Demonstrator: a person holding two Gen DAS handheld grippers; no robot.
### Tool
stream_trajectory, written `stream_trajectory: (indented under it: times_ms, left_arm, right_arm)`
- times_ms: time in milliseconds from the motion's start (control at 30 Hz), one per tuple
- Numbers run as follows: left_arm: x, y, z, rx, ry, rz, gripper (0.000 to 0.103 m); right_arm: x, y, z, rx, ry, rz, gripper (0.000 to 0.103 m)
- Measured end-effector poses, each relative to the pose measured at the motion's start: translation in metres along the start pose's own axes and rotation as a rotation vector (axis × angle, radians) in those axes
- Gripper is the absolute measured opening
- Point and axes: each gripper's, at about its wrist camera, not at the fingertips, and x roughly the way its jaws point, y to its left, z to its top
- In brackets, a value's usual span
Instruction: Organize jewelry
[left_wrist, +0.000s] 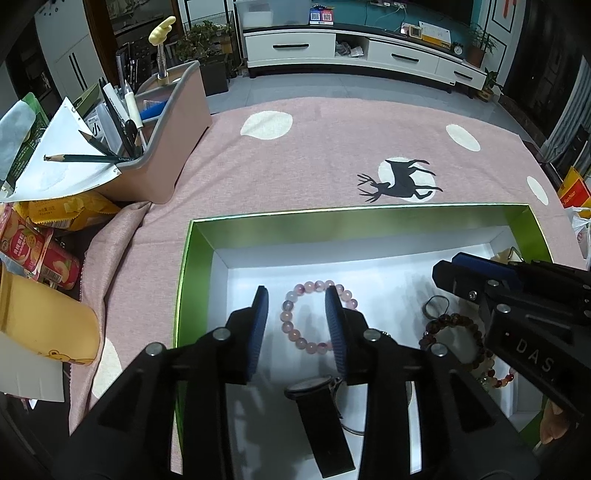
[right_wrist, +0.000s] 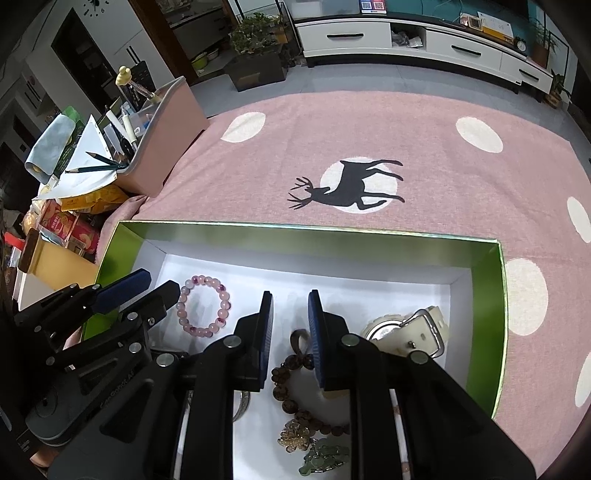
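Pink cloth (right_wrist: 424, 192) with a deer print covers your surface, and the green-walled box (left_wrist: 332, 219) sits on it with the jewelry inside. Your left gripper (left_wrist: 300, 325) has its jaws spread apart over the pink bead bracelet (left_wrist: 295, 332), which lies flat on the white floor of the box; one blue pad overlaps its far side, but nothing is pinched. Your right gripper (right_wrist: 290, 332) hangs above the brown bead bracelet (right_wrist: 284, 384) with jaws narrowly parted; whether they hold anything I cannot tell. A black-strapped watch (left_wrist: 321, 413) lies just beside the pink bracelet, and a white watch (right_wrist: 410, 332) rests near the right wall. For a clean release, lift the left gripper straight up so neither pad drags the beads toward the black strap.
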Motion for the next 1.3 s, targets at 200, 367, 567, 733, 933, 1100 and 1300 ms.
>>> stream_trajectory:
  times_ms: [200, 367, 567, 733, 933, 1100, 1300]
  left_arm:
    - [-0.004, 0.000, 0.000, -0.002, -0.007, 0.006, 0.046]
    - [-0.011, -0.001, 0.001, 0.000, -0.015, 0.016, 0.060]
    - [-0.022, -0.001, 0.000, -0.001, -0.028, 0.037, 0.076]
    - [-0.035, 0.000, -0.003, 0.001, -0.047, 0.037, 0.084]
    - [-0.060, -0.002, -0.009, 0.011, -0.079, 0.039, 0.091]
    - [-0.086, -0.003, -0.014, 0.028, -0.124, 0.066, 0.096]
    - [-0.123, -0.004, -0.018, 0.031, -0.183, 0.090, 0.101]
  right_arm:
    - [-0.003, 0.000, 0.000, 0.001, -0.005, -0.003, 0.021]
    - [-0.010, -0.001, -0.001, -0.002, -0.021, -0.025, 0.036]
    - [-0.027, 0.000, -0.003, -0.022, -0.052, -0.068, 0.057]
    - [-0.044, -0.005, -0.007, -0.013, -0.075, -0.095, 0.074]
    - [-0.064, -0.007, -0.016, -0.015, -0.091, -0.125, 0.082]
    - [-0.091, -0.005, -0.024, -0.040, -0.133, -0.165, 0.088]
    - [-0.124, 0.001, -0.032, -0.070, -0.181, -0.213, 0.102]
